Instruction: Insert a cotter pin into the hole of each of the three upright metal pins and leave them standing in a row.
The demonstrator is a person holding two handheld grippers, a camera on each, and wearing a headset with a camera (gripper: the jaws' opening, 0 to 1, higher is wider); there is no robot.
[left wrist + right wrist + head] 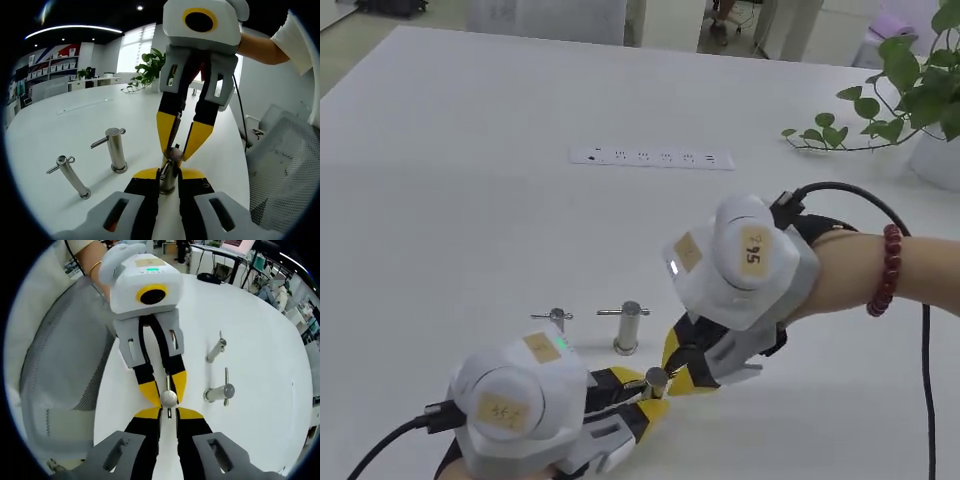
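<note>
There's the white table [440, 180] stretching wide, a white power strip [651, 157] lying flat toward its far side, a leafy green plant [910, 85] in a white pot [942, 160] at the far right, and a grey mesh chair [285, 165] just beside the table.

White left gripper [642, 392] and right gripper [672, 372], yellow-tipped black jaws, black cables [880, 205], red bead bracelet [888, 270]
</note>
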